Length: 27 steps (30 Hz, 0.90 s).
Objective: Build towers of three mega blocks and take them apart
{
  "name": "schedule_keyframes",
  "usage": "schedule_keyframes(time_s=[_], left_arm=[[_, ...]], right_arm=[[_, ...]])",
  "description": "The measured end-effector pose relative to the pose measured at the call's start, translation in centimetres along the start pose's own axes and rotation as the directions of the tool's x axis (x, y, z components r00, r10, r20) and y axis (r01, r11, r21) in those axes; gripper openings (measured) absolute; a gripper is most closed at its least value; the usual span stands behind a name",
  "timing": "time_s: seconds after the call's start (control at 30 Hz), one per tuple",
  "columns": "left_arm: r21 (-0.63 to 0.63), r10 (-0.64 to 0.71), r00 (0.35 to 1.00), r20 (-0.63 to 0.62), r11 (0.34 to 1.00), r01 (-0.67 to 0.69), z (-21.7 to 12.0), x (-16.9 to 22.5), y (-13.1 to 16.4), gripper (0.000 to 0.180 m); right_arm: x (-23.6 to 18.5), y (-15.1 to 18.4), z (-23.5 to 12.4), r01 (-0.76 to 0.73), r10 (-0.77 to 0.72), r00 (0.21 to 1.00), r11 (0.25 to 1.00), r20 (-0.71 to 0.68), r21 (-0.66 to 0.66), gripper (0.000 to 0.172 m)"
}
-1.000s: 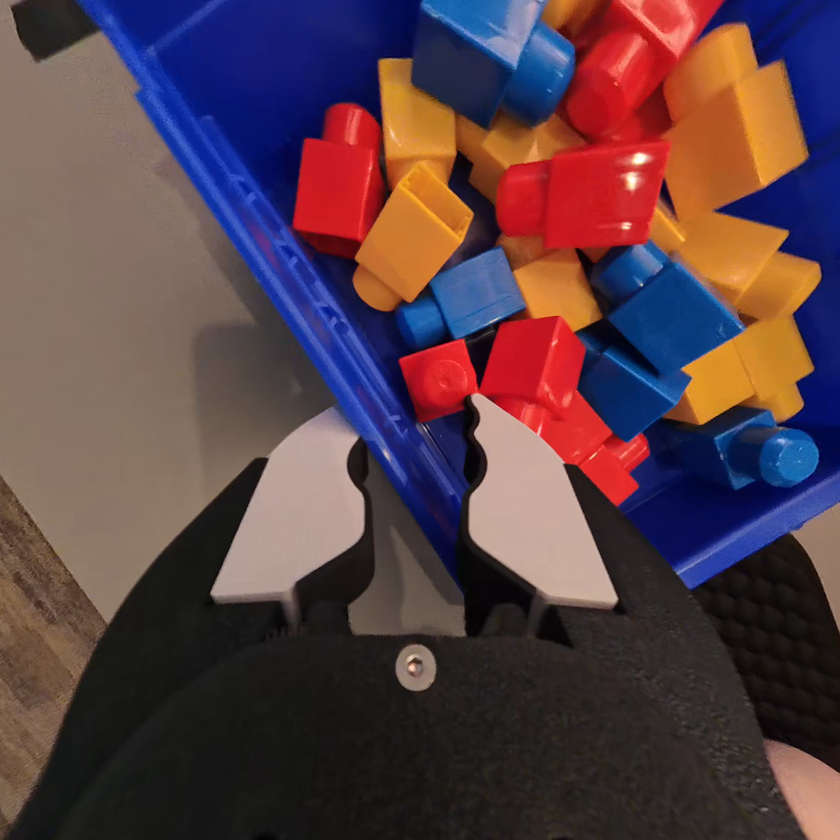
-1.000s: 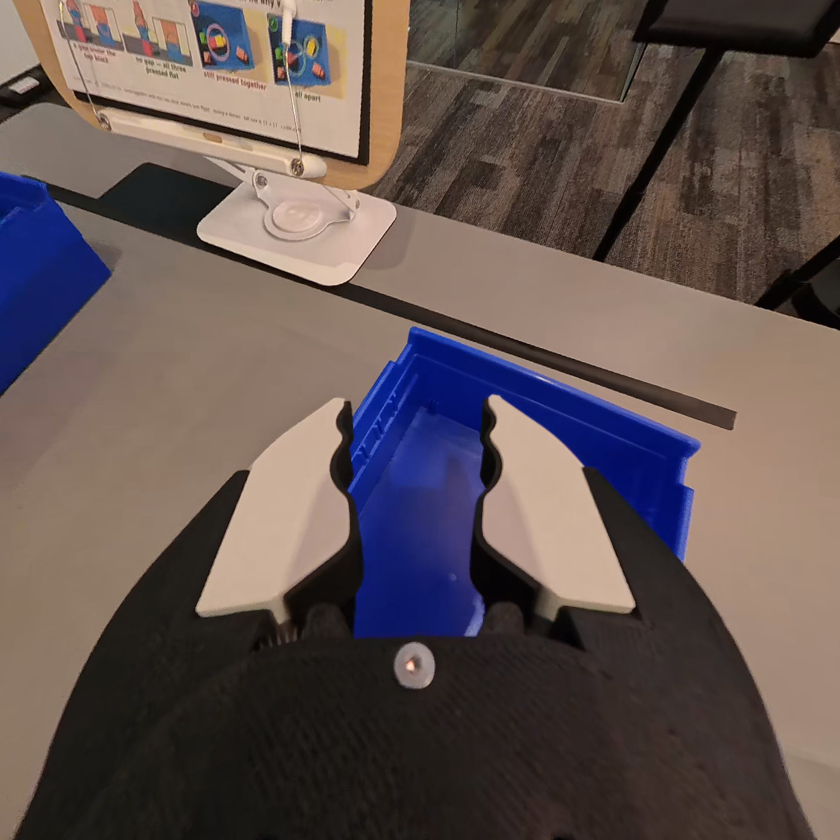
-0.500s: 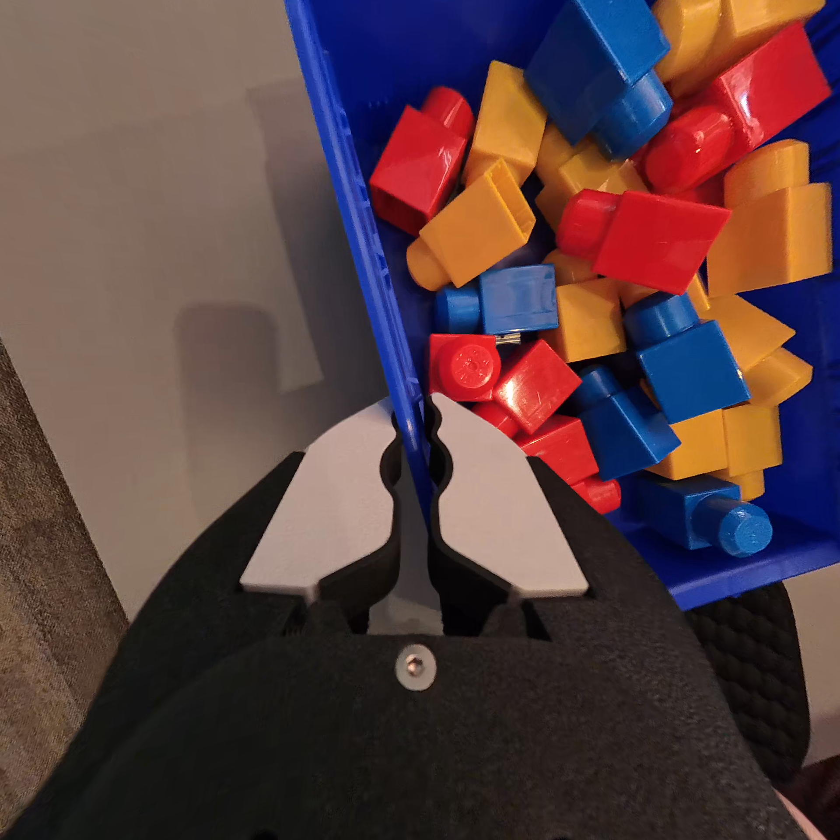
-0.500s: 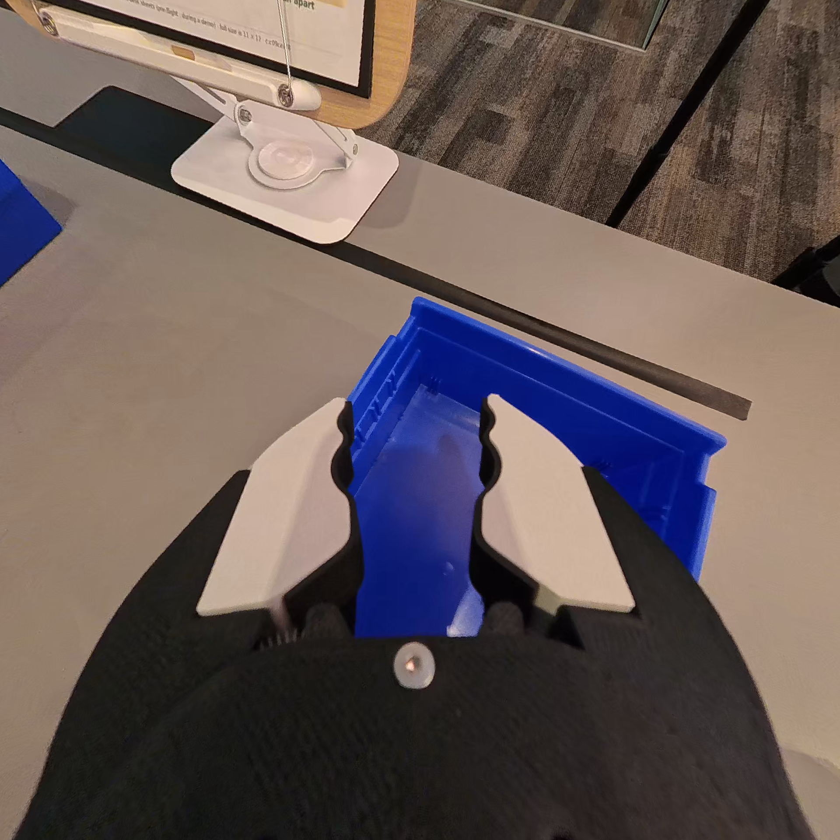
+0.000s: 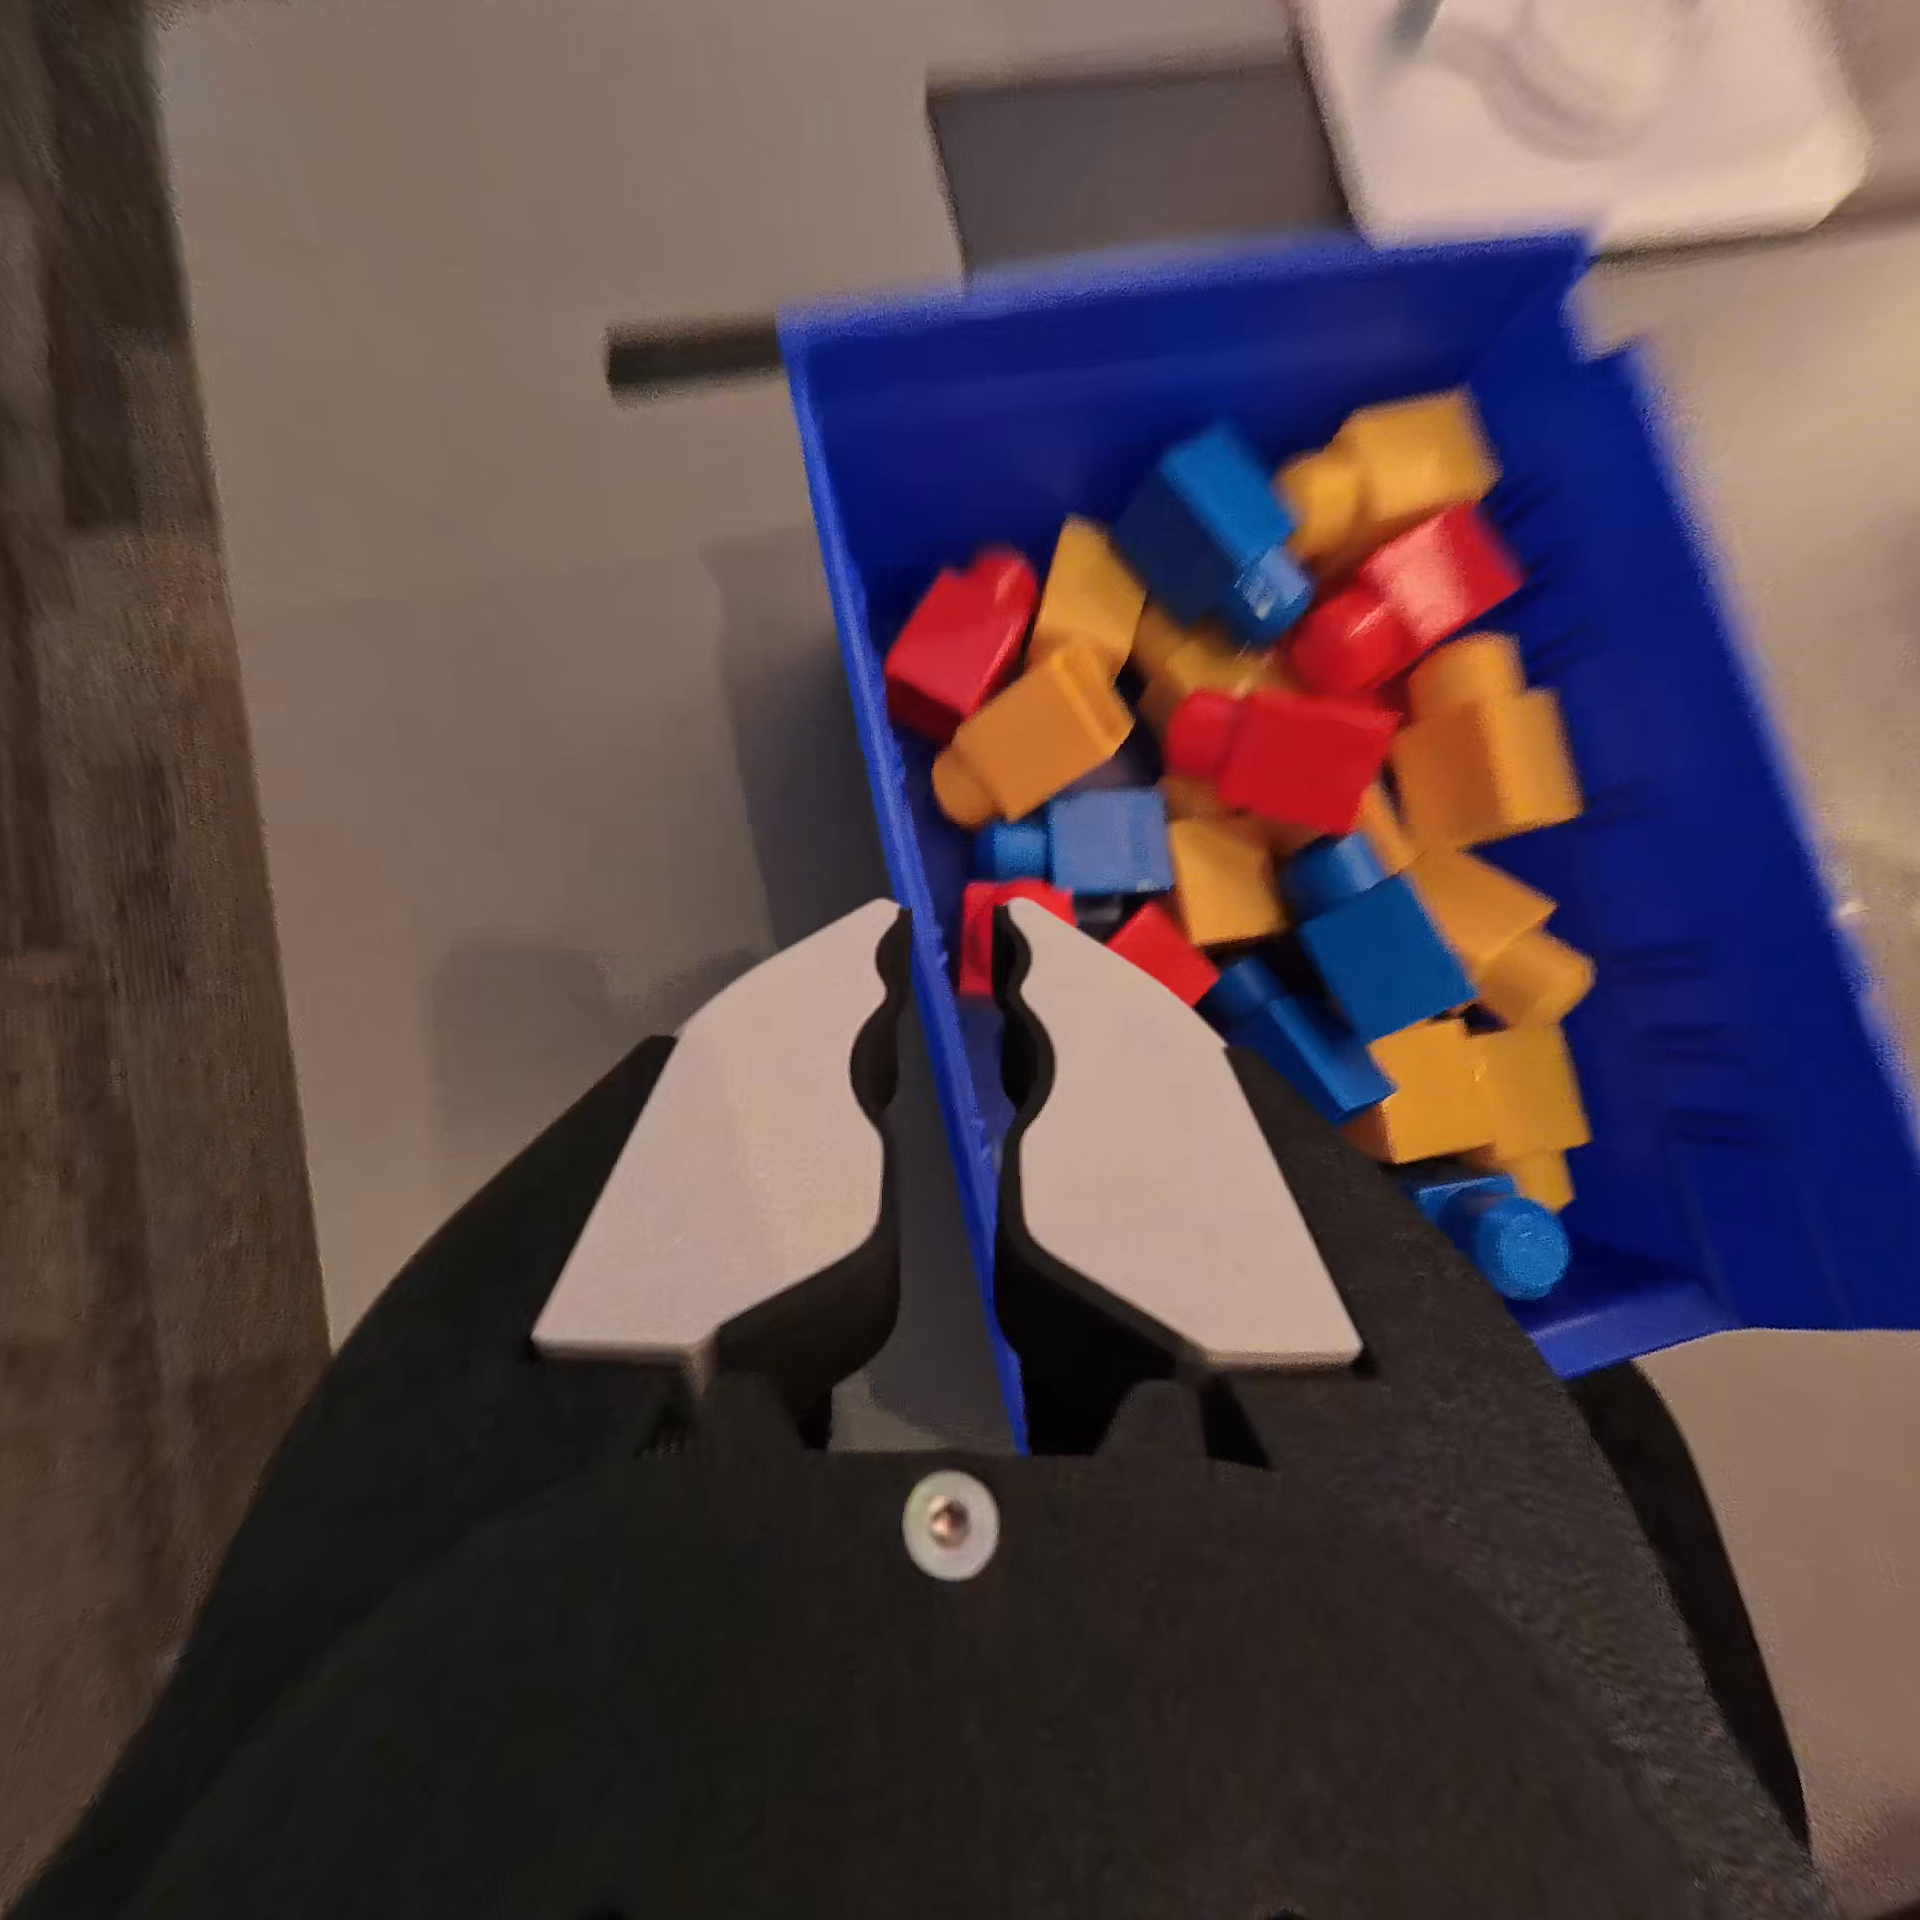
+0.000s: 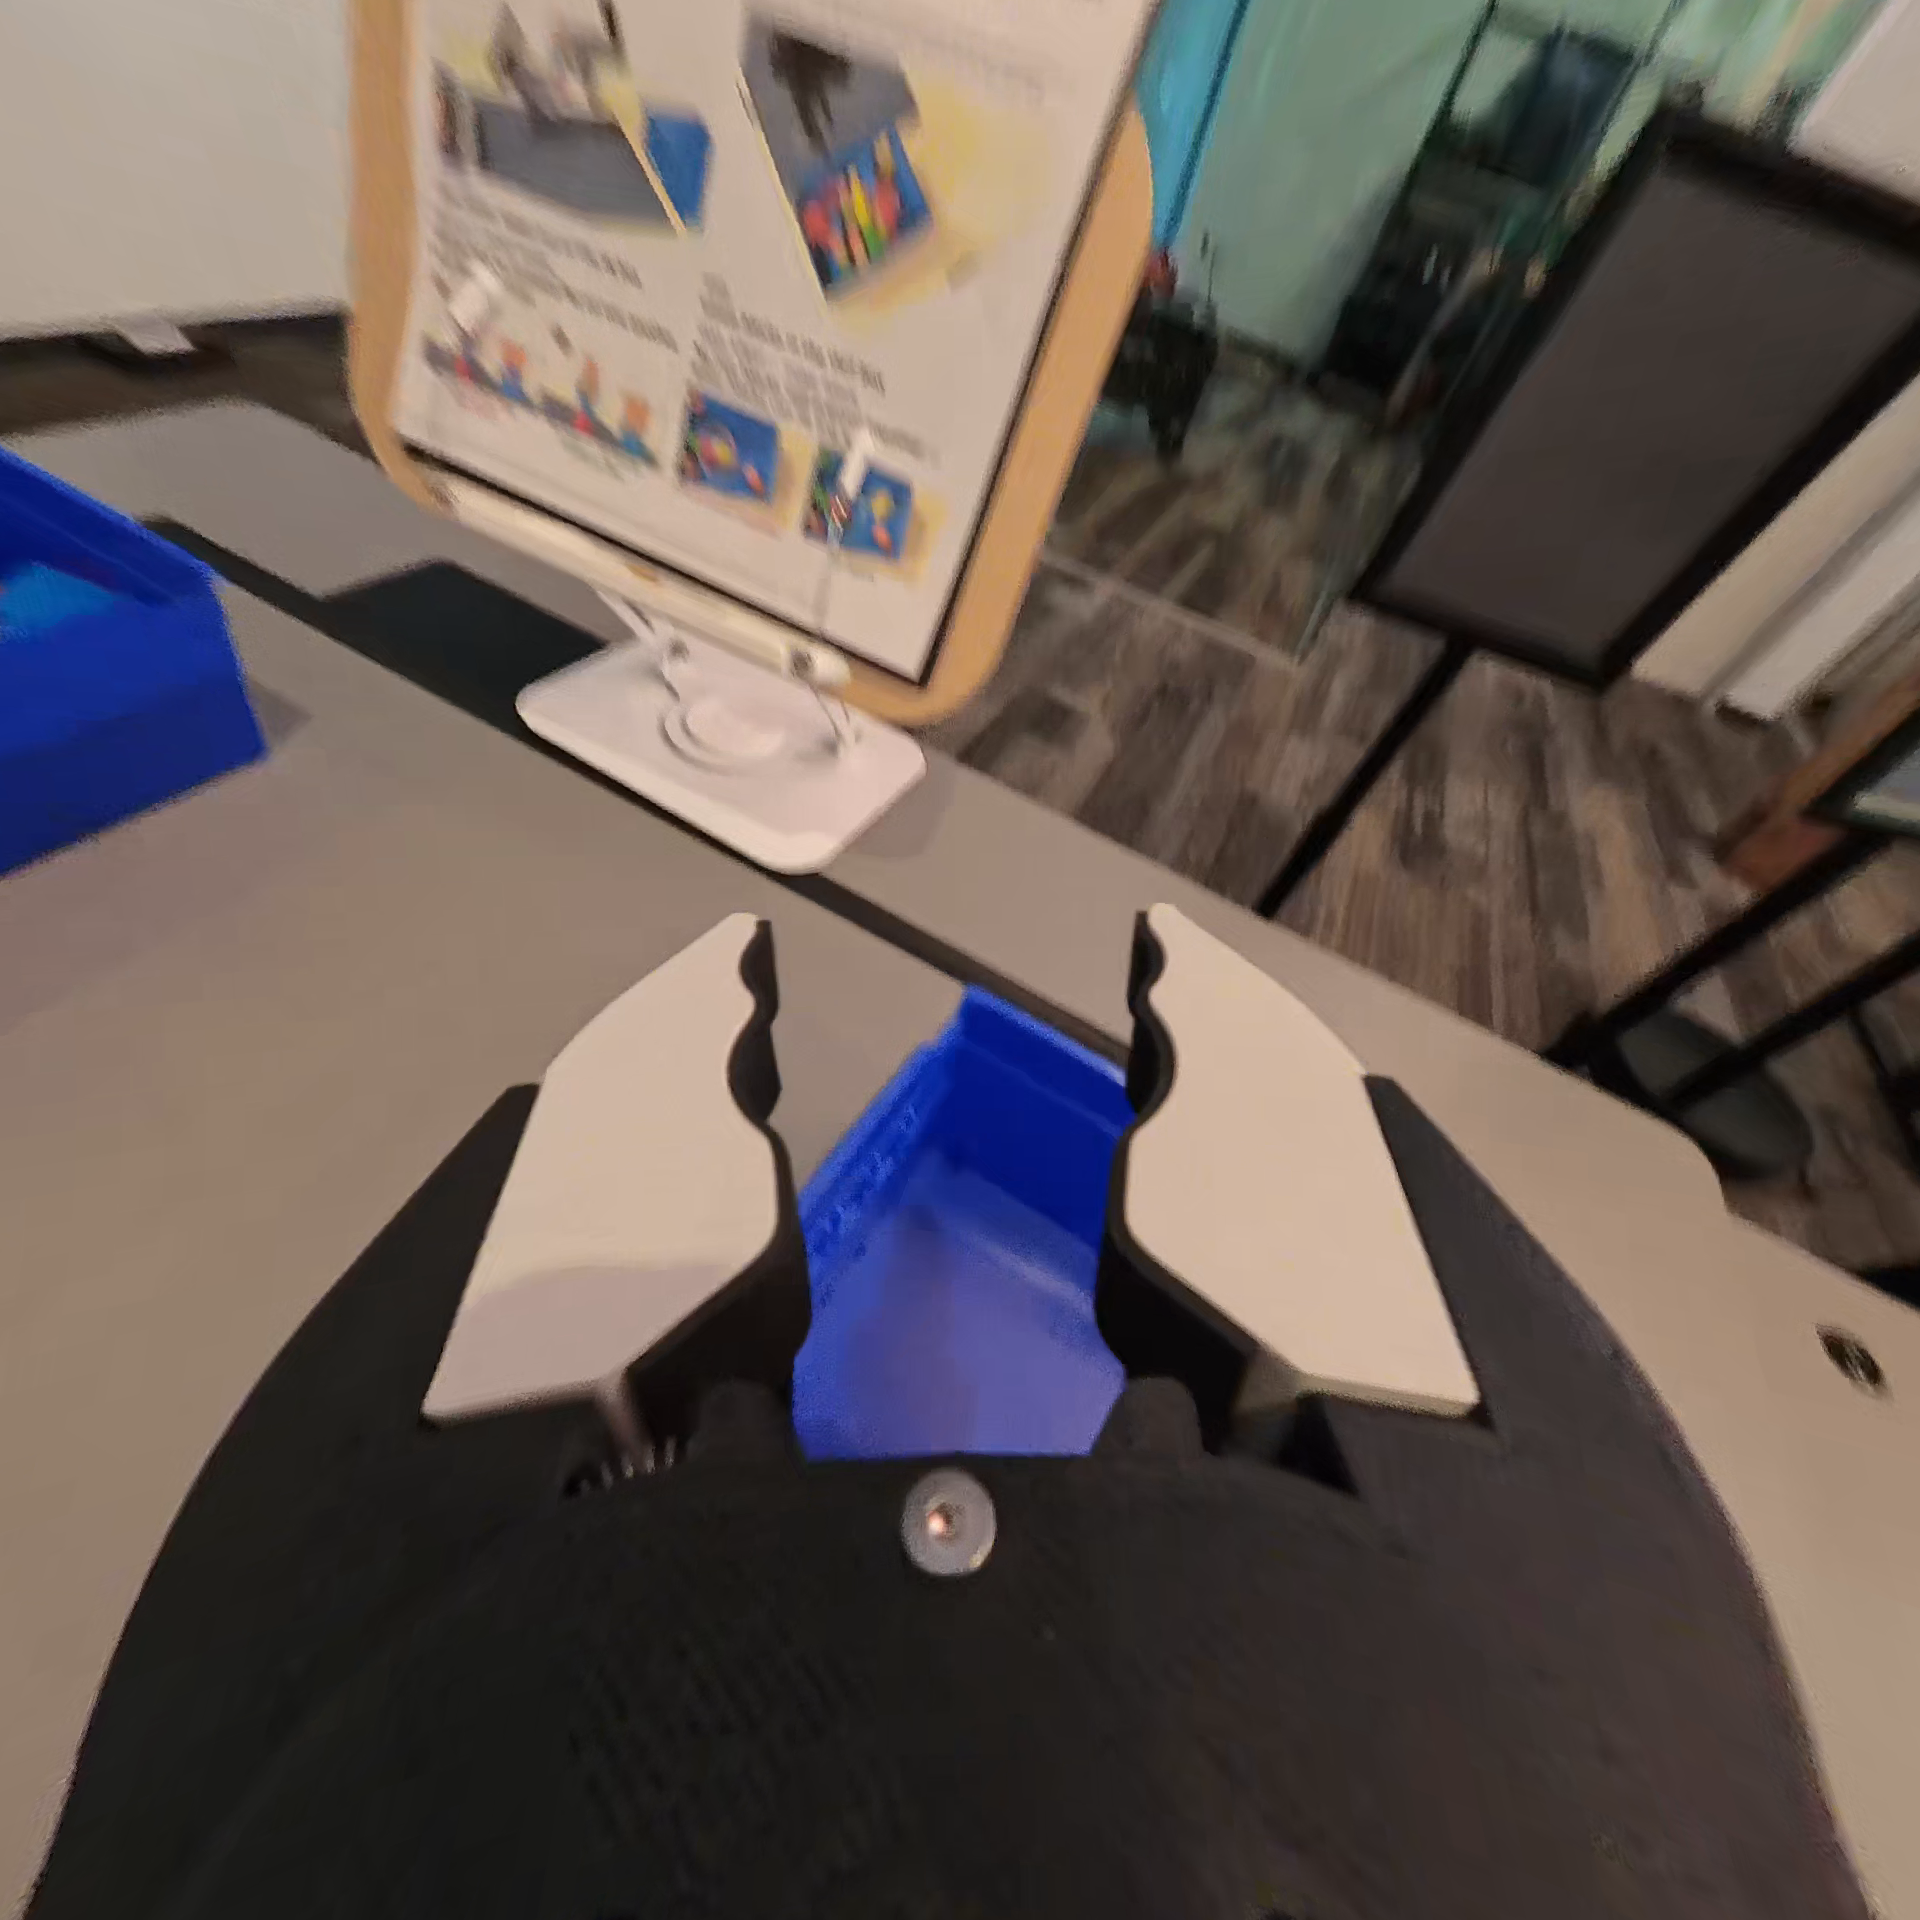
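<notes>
The left gripper [image 5: 951, 920] was clamped on the left wall of the blue bin [image 5: 1714, 831], mega blocks [image 5: 1299, 758] heaped just right of its fingers; the right gripper [image 6: 951, 920] gaped empty.

The left gripper [image 5: 951, 925] has closed on the wall of the blue bin [image 5: 1714, 727] of blocks and swung it round; the right gripper [image 6: 951, 925] has opened wider.

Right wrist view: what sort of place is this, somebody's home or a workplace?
Probably an office or lab: a grey table, an instruction sheet on a stand, wood-look flooring.
</notes>
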<state>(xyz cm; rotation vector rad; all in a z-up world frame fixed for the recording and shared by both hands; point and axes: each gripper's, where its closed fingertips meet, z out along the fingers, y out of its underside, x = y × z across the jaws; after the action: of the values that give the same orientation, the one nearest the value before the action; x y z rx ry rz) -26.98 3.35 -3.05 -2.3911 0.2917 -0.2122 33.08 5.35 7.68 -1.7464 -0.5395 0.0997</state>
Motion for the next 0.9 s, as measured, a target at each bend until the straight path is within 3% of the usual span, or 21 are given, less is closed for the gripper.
schedule_keyframes(time_s=[0.03, 0.13, 0.2, 0.27, 0.37, 0.47, 0.63, 0.73, 0.9], left_arm=[[0.089, 0.019, 1.0, -0.007, 0.996, -0.018, -1.4, 0.5, -1.4, 0.018], [0.33, 0.12, 0.989, -0.082, 0.94, -0.087, -5.3, 3.7, -4.9, 0.026], [0.49, 0.194, 0.975, -0.106, 0.864, -0.119, -7.4, 5.7, -7.0, 0.044], [0.621, 0.24, 0.965, -0.105, 0.774, -0.125, -8.9, 7.1, -8.7, 0.05], [0.699, 0.354, 0.916, -0.188, 0.703, -0.128, -9.5, 10.2, -8.9, 0.06], [0.607, 0.362, 0.9, -0.241, 0.78, -0.152, -7.5, 11.4, -8.1, 0.065], [0.322, 0.402, 0.901, -0.162, 0.885, -0.337, -1.8, 11.0, -4.8, 0.052], [0.206, 0.382, 0.913, -0.144, 0.914, -0.35, 0.9, 10.7, -4.0, 0.041], [0.108, 0.382, 0.91, -0.162, 0.923, -0.369, 4.5, 11.1, -3.0, 0.049]], right_arm=[[-0.6, -1.1, -0.4, -0.003, 0.001, 1.0, 0.998, 0.022, 0.069, 0.074], [-2.7, -4.0, -1.8, -0.04, 0.007, 0.993, 0.959, 0.115, 0.282, 0.085], [-4.2, -5.2, -2.5, -0.111, 0.043, 0.976, 0.943, 0.214, 0.314, 0.084], [-5.8, -6.4, -3.4, -0.178, 0.07, 0.947, 0.928, 0.315, 0.328, 0.079], [-6.4, -8.0, -4.4, -0.195, 0.065, 0.939, 0.909, 0.337, 0.369, 0.07], [-5.9, -8.5, -3.8, -0.167, 0.058, 0.95, 0.924, 0.306, 0.344, 0.067], [-6.6, -7.8, -2.8, -0.273, 0.137, 0.901, 0.916, 0.412, 0.294, 0.064], [-6.5, -6.1, -1.7, -0.24, 0.134, 0.905, 0.944, 0.403, 0.225, 0.064], [-6.2, -5.6, -1.7, -0.2, 0.111, 0.921, 0.957, 0.373, 0.209, 0.064]])
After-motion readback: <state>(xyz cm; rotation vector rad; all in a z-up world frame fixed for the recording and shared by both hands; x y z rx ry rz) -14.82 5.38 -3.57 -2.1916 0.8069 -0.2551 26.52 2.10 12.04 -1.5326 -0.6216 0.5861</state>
